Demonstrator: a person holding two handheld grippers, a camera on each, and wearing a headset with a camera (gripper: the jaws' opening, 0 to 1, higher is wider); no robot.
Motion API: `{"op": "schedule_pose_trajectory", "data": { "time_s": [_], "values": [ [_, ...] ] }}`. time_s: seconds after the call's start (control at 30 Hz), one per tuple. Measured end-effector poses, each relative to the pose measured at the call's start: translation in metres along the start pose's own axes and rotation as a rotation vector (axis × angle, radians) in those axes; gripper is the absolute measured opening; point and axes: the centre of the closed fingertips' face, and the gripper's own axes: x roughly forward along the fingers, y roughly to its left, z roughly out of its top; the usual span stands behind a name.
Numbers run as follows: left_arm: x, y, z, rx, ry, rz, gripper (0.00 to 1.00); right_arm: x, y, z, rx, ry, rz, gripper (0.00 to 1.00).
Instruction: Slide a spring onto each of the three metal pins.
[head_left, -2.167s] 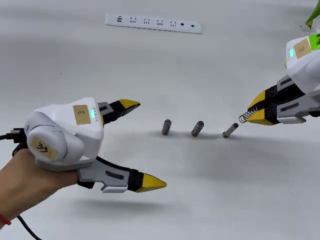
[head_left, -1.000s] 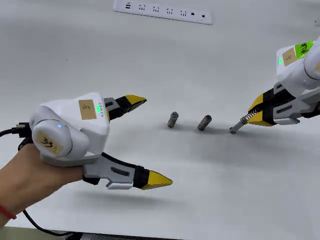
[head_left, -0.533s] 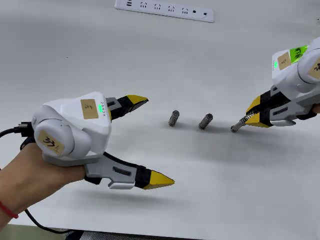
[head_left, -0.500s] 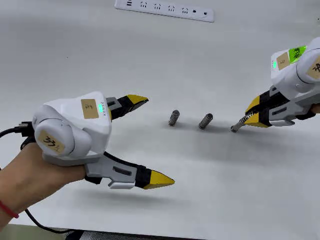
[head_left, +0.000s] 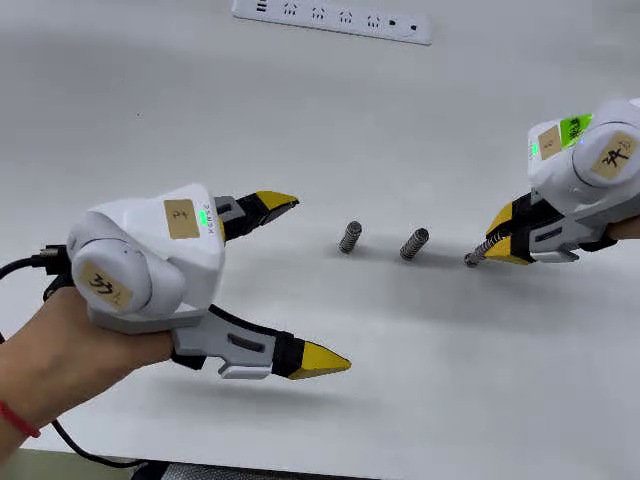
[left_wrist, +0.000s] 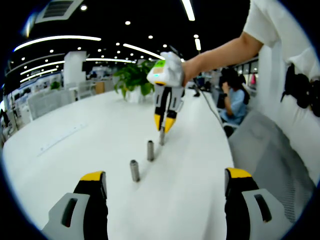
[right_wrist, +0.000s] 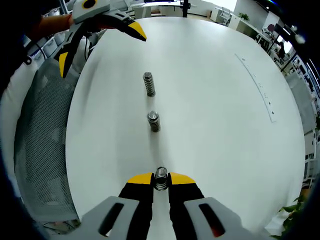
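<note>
Since 2.2 seconds ago the right gripper (head_left: 494, 240) has come down and to the left. The spring (head_left: 487, 245) it carries was then clear of the third pin (head_left: 470, 260) and now meets that pin's top end. The left gripper (head_left: 310, 283) has kept its place and its wide spread.

Each gripper's white body bears tan stickers with handwritten marks too scrawled to read. The right gripper also has a green sticker, equally unreadable. A white power strip (head_left: 332, 18) lies at the far side of the white table (head_left: 300, 120), its markings too small to read.

The right gripper's yellow-tipped jaws are nearly closed, pinching the spring by its upper coils. In the right gripper view the spring (right_wrist: 160, 179) shows end-on as a ring between the tips, so its long axis runs forward along the jaws. In the head view it slants from upper right to lower left, in line with the third pin. In the left gripper view the third pin (left_wrist: 162, 136) stands upright, with the right gripper pointing straight down at it.

The left gripper holds nothing. Its jaws are far apart, above the table and left of the row.

The 3 pins stand in 1 row. The first pin (head_left: 350, 236) and second pin (head_left: 414, 243) each wear a coil.
</note>
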Motion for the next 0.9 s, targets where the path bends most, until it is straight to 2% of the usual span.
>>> {"op": "schedule_pose_trajectory", "data": {
  "time_s": [0.23,0.9],
  "values": [
    [0.000,0.001,0.001,0.000,-0.001,0.002,0.99,0.011,0.000,-0.004,-0.010,0.010,-0.003,0.13],
    [-0.002,0.002,-0.002,-0.001,0.004,0.006,0.98,0.015,0.004,-0.002,0.001,0.009,-0.018,0.13]
  ]
}}
